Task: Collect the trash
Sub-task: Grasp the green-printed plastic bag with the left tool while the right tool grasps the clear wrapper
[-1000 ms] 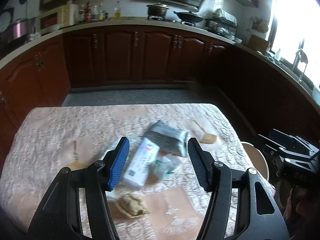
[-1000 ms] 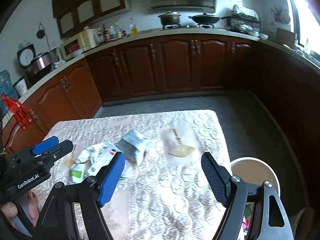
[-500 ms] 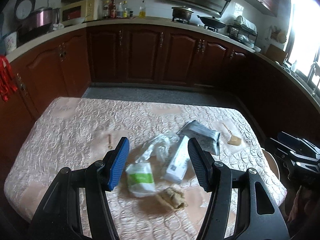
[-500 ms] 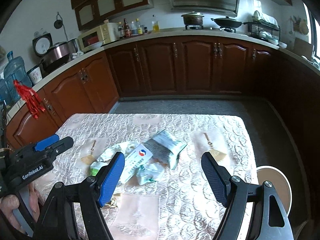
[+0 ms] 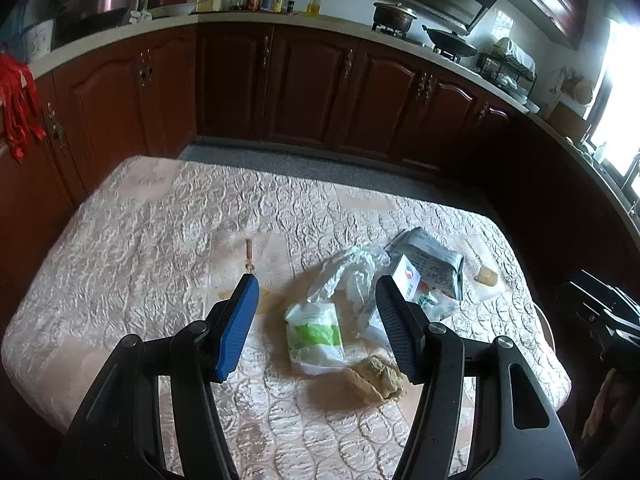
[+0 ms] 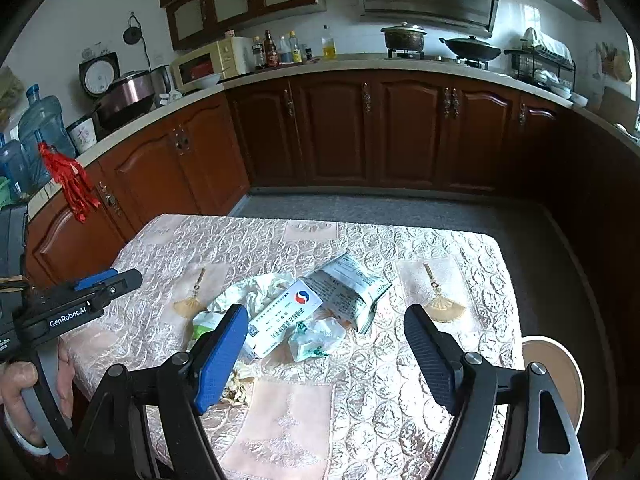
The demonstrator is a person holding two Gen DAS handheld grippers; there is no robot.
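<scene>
A pile of trash lies on the table's pink quilted cloth (image 5: 140, 236): a white-and-green plastic bag (image 5: 316, 336), a crumpled white plastic bag (image 5: 352, 268), a white carton with a red-blue logo (image 6: 284, 320), a grey printed pouch (image 6: 348, 292), a small crumpled wrapper (image 6: 316, 338) and a brown crumpled paper (image 5: 378, 378). My left gripper (image 5: 316, 320) is open and empty, above the near side of the pile. My right gripper (image 6: 324, 356) is open and empty, above the pile's near right. The left gripper also shows in the right wrist view (image 6: 80, 300).
A round tan bin (image 6: 556, 372) stands on the floor at the table's right edge. Two fan-shaped ornaments (image 6: 442, 306) (image 6: 188, 306) are printed on the cloth. Brown cabinets (image 6: 400, 132) line the far walls, with grey floor between them and the table.
Both grippers have drawn back and turned left, so more of the table and left cabinets shows. The trash lies as before. Both grippers stay open.
</scene>
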